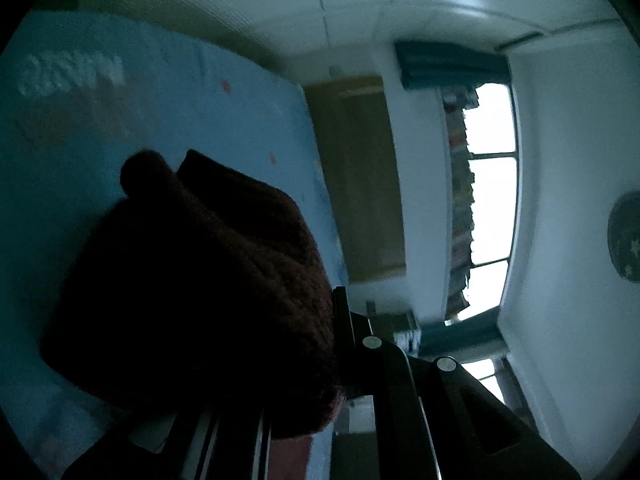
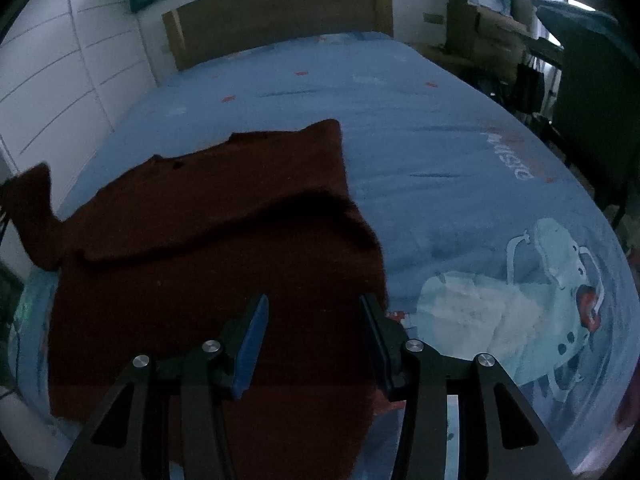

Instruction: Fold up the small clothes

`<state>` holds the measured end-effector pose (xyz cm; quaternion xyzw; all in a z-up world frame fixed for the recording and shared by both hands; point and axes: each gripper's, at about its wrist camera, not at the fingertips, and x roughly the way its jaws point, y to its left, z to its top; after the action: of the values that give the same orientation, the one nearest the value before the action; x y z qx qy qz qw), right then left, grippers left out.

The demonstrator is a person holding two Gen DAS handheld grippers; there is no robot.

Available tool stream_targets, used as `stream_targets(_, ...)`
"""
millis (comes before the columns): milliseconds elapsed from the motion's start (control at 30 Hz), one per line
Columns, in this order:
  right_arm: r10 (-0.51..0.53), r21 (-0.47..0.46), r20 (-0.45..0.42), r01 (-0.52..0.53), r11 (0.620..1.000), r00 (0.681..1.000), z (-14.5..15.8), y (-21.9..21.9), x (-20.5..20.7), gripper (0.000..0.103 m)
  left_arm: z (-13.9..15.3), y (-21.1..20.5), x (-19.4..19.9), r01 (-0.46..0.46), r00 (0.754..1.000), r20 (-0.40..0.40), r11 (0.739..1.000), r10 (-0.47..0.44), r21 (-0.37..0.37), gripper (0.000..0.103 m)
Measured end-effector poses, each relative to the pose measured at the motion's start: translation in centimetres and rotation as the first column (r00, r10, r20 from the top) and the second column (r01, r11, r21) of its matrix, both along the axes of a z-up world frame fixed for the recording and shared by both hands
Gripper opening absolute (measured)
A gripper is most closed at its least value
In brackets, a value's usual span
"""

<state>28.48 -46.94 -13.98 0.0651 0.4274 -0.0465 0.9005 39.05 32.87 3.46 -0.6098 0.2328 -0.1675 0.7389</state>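
1. Left wrist view: the camera is rolled sideways and dim. The left hand-held gripper point(image 1: 320, 364) has dark red knit sweater point(image 1: 192, 280) draped over it; one finger point(image 1: 342, 312) shows at the cloth's edge, the other is hidden, so I cannot tell whether it grips. The blue bed cover point(image 1: 180, 92) fills the left; the wooden headboard point(image 1: 356, 176) and a bright window point(image 1: 490, 200) lie to the right.

2. Right wrist view: the right hand-held gripper point(image 2: 314, 334) is released, fingers wide apart above the sweater point(image 2: 192, 280) near its right edge. The sweater lies on the near left part of the bed point(image 2: 400, 128), one sleeve point(image 2: 32, 216) reaching toward the left bed edge. Bare cover stretches right and toward the headboard point(image 2: 280, 12).
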Motion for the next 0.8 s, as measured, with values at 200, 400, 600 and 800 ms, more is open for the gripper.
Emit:
stream_targets(200, 0.016, -0.006, 0.023, -0.016, 1.000, 1.000, 0.2, -0.9, -1.1, 0.048, 1.5, -8.3, 2.6, 0.116, 0.993, 0.019, 0.993, -0.115, -0.011, 0.005)
stream_targets(400, 0.013, -0.001, 0.029, -0.013, 1.000, 0.999, 0.1, -2.4, -1.8, 0.048, 0.8, -14.8, 4.1, 0.219, 0.976, 0.004, 0.976, -0.219, -0.015, 0.005)
stream_targets(600, -0.010, 0.010, 0.022, 0.010, 1.000, 1.000, -0.5, -4.0, -2.5, 0.048, -1.4, -20.9, 4.1, 0.325, 0.944, -0.069, 0.944, -0.321, 0.058, 0.005)
stream_targets(800, -0.029, 0.016, 0.007, 0.029, 0.999, 1.000, -1.3, -5.4, -2.9, 0.048, -5.6, -25.9, 2.1, 0.455, 0.885, -0.234, 0.855, -0.403, 0.248, 0.005)
